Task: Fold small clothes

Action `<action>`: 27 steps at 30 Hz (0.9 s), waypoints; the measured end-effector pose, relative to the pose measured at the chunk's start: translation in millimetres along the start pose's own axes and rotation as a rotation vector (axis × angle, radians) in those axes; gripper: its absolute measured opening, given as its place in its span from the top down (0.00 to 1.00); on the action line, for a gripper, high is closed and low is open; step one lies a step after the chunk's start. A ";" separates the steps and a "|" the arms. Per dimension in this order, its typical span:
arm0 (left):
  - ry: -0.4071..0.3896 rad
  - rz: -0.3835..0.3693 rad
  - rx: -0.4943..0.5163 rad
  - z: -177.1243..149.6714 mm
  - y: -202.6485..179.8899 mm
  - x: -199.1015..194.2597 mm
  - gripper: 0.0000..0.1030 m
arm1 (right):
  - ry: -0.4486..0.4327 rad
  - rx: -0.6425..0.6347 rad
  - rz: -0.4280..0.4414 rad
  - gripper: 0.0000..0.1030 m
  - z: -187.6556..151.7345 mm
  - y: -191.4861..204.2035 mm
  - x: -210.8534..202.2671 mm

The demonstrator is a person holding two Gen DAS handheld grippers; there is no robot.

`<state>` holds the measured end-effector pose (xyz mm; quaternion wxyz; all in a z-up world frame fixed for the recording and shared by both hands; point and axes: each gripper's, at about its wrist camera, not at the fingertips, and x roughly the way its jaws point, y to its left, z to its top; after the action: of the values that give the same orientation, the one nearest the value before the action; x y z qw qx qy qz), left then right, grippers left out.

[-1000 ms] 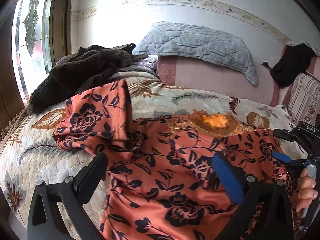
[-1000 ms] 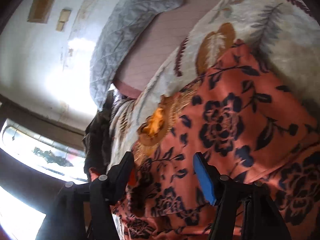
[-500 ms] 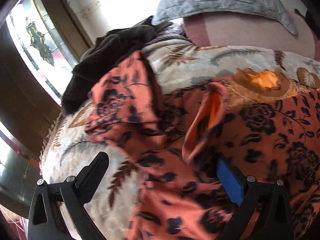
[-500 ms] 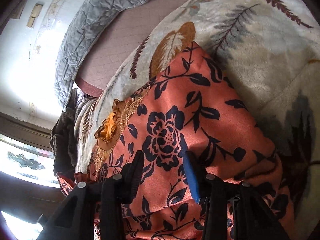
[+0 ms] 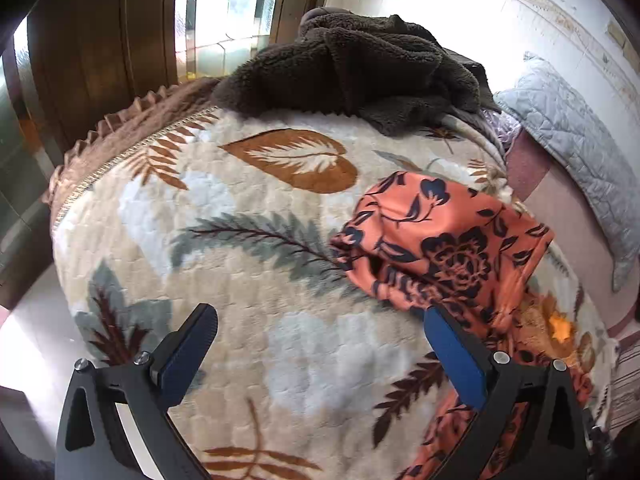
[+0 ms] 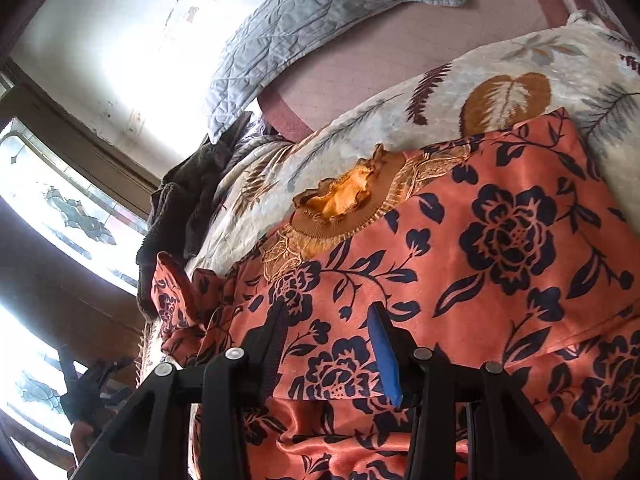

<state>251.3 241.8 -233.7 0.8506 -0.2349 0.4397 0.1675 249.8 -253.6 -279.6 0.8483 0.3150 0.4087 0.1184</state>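
On leaf-print blanket: floral garment, no writing.

We are in a home, in what looks to us like a bedroom: a bed covered by a plush blanket printed with leaves fills the near view, and a quilted grey pillow leans against a padded pink headboard at the far side. On the left we see a window with leaded decorative glass set in a dark wooden frame, and the pale wall carries a patterned border strip. Clothes lie about on the bed, among them a brown fleece garment and an orange floral top.
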 end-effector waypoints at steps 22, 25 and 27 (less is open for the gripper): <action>0.207 -0.444 -0.471 26.8 -6.5 110.7 0.35 | -0.007 0.027 -0.019 0.57 5.2 -9.4 7.4; 0.185 -0.470 -0.531 31.4 -2.4 117.5 0.35 | -0.004 0.026 -0.027 0.57 4.8 -11.2 8.1; 0.160 -0.473 -0.561 34.0 0.0 119.9 0.55 | -0.003 0.024 -0.032 0.57 4.4 -11.9 8.0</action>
<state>340.9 269.7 -315.7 0.7313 -0.5661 0.3754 0.0613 257.6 -261.0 -290.1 0.8468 0.3188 0.4140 0.0993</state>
